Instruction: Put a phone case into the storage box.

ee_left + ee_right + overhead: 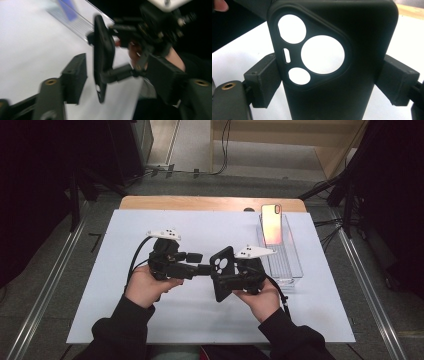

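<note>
My right gripper point(231, 279) is clamped on a black phone case point(223, 271), its jaws pressing the case's two long edges; in the right gripper view the case point(352, 75) stands upright between the jaws with its camera cutouts showing the white sheet through them. My left gripper point(204, 269) points across at it, jaws spread apart with nothing between them; in the left gripper view they stand open on either side of the case point(103, 57), which I see edge-on, with my right gripper point(117, 72) behind it. Whether my left jaws touch the case I cannot tell. Both grippers are held above the middle of the white sheet point(150, 320) that covers the table point(200, 202). Off to my right on the sheet sits a clear plastic tray point(285, 265), and a phone point(271, 223) with a glossy, reddish-gold back leans upright at its far end. My dark sleeves point(117, 335) come in from the near edge.
</note>
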Demonstrator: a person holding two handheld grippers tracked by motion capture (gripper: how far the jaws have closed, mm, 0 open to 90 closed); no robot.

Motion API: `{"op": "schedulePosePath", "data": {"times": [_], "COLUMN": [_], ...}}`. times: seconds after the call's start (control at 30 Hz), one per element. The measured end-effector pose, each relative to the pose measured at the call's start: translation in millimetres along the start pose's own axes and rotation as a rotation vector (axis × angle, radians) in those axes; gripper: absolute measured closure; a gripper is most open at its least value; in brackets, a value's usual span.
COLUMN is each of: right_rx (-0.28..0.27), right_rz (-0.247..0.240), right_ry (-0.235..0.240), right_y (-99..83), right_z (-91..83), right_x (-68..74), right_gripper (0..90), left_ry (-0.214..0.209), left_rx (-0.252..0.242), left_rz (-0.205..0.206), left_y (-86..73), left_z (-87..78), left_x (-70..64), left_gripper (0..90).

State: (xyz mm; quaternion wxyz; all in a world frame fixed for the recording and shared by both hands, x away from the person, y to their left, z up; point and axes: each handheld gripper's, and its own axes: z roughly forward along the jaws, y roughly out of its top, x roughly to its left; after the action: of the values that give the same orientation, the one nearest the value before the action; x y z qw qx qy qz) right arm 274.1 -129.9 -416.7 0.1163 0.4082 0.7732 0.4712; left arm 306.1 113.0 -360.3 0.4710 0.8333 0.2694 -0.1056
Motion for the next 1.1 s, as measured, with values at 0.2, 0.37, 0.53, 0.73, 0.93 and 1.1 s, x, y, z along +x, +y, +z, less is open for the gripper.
{"op": "schedulePosePath", "data": {"times": [0.2, 0.37, 0.53, 0.73, 0.93, 1.1], "right_rx": [0.004, 0.002, 0.026, 0.026, 0.028, 0.022], "right_rz": [-0.029, -0.038, -0.049, -0.052, -0.058, -0.046], "right_ry": [0.039, 0.069, 0.107, 0.116, 0.119, 0.119], "right_y": [2.7, 4.6, 7.2, 10.0, 14.6, 18.8], "right_z": [-6.9, -13.0, -17.4, -22.5, -29.1, -35.7], "right_x": [-7.0, -11.9, -15.4, -18.7, -24.3, -30.2], "right_gripper": [11.9, 11.9, 11.8, 11.8, 11.9, 11.9], "left_ry": [0.068, 0.09, 0.127, 0.163, 0.191, 0.222], "left_rx": [0.086, 0.114, 0.147, 0.134, 0.111, 0.091], "left_rz": [0.106, 0.101, 0.091, 0.074, 0.062, 0.052], "left_y": [-14.2, -30.1, -48.6, -65.9, -77.0, -86.5], "left_z": [7.3, 12.1, 15.5, 11.3, 4.8, -0.7], "left_x": [4.9, 16.4, 24.1, 31.7, 34.4, 34.4], "left_gripper": [31.2, 31.2, 31.2, 31.2, 31.2, 31.2]}}
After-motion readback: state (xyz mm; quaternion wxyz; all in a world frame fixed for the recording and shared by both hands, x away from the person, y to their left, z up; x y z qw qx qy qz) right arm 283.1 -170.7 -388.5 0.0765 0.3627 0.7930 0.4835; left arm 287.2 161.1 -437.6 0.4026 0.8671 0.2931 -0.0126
